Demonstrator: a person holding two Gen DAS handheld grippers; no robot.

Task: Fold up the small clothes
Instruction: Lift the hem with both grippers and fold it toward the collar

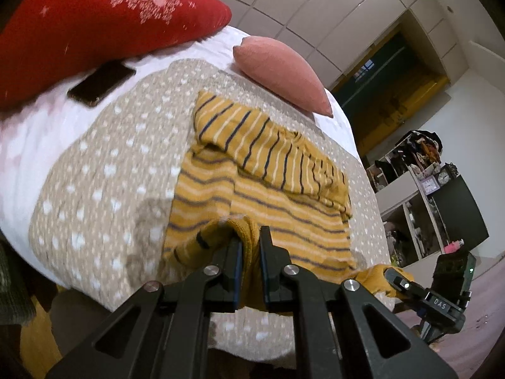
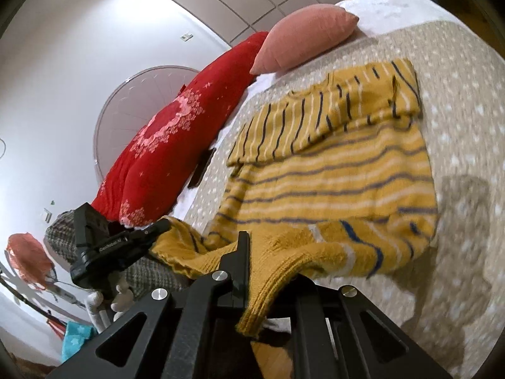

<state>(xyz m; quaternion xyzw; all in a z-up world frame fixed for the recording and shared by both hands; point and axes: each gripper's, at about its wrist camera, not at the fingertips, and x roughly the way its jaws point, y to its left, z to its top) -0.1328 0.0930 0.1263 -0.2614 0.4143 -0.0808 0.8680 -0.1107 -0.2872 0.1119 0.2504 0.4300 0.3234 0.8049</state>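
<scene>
Mustard-yellow knitted sweater (image 1: 262,195) with navy and white stripes lay on a beige white-dotted blanket (image 1: 104,170), sleeves folded across. Left tool (image 1: 251,243) pinched its near hem; right tool (image 2: 271,252) clenched the same hem. Pink cushion (image 1: 281,72) sat beyond the sweater.

- The left hand-held gripper (image 1: 251,244) was angled downward, its two black fingers (image 1: 236,262) drawn close together and clamped on a fold of the yellow striped sweater (image 1: 252,189).
- The right hand-held gripper (image 2: 268,252) was likewise tilted downward and closed, with the ribbed hem of the sweater pinched between its fingers (image 2: 241,252).
- In each wrist view the other hand-held gripper was seen low at the side, gripping the same hem.
</scene>
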